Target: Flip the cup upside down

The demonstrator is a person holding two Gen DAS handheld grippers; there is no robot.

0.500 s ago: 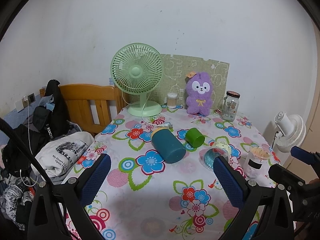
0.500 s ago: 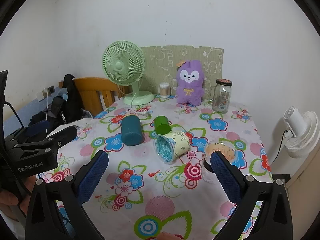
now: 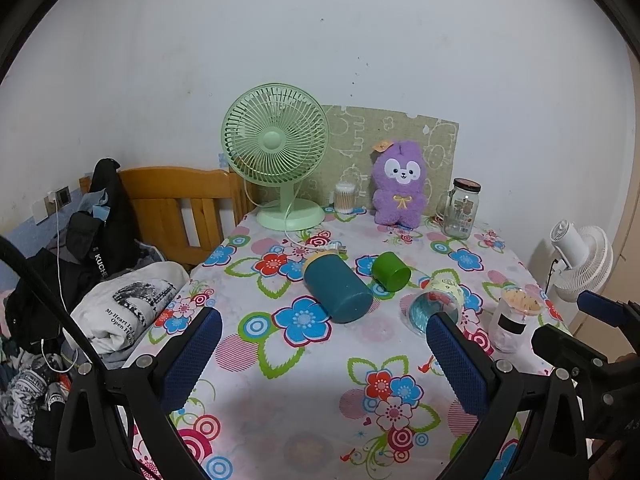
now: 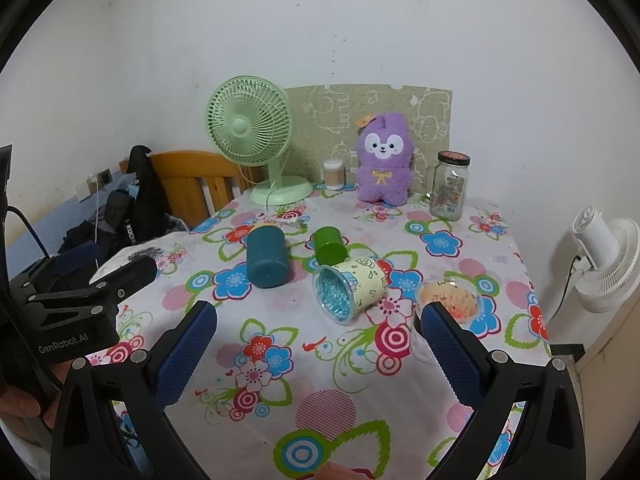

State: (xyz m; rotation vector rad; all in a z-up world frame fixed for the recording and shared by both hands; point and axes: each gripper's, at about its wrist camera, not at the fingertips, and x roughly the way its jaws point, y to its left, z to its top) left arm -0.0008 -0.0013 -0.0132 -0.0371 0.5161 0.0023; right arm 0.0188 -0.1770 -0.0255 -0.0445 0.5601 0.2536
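Three cups lie on their sides on the flowered tablecloth (image 3: 304, 408): a dark teal cup (image 3: 336, 289) (image 4: 266, 257), a small green cup (image 3: 391, 271) (image 4: 330, 245), and a pale yellow patterned cup (image 3: 436, 304) (image 4: 354, 290) with its mouth toward me. My left gripper (image 3: 324, 364) is open and empty, hovering short of the teal cup. My right gripper (image 4: 318, 354) is open and empty, just short of the patterned cup.
A clear jar with an orange top (image 3: 514, 320) (image 4: 450, 304) stands right of the patterned cup. A green fan (image 3: 280, 160), cotton swab tub (image 3: 345, 198), purple plush (image 3: 399, 190) and glass jar (image 3: 460, 210) line the back. A wooden chair (image 3: 176, 208) and clothes (image 3: 120, 316) sit left.
Both grippers have drifted only slightly; the view is almost the same. No cup has moved.
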